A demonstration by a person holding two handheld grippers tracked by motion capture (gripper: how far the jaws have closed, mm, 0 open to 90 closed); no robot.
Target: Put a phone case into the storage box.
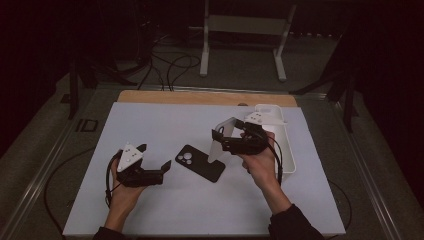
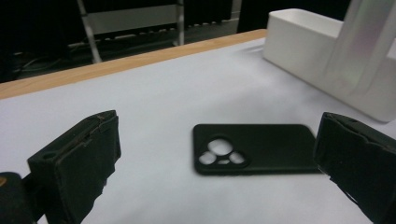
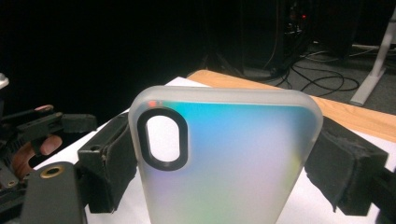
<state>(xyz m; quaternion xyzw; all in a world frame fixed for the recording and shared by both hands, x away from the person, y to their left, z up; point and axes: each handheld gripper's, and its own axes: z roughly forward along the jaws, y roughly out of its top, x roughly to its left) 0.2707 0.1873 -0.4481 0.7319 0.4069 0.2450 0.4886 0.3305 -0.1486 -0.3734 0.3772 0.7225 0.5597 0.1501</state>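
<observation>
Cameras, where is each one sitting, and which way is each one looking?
High view: above the person's side, facing forward and down on the white table; both forearms and hands show with the left gripper and right gripper.
Left gripper view: rides the left gripper, looking along its open jaws at the black phone case lying flat.
Right gripper view: rides the right gripper, looking at the translucent phone case clamped between its jaws.
Shared: high and left gripper views both show the white bin.

Left tongs (image 1: pixel 155 156) held low, jaws spread wide, nothing between them; right tongs (image 1: pixel 220 136) raised, jaws clamped.
</observation>
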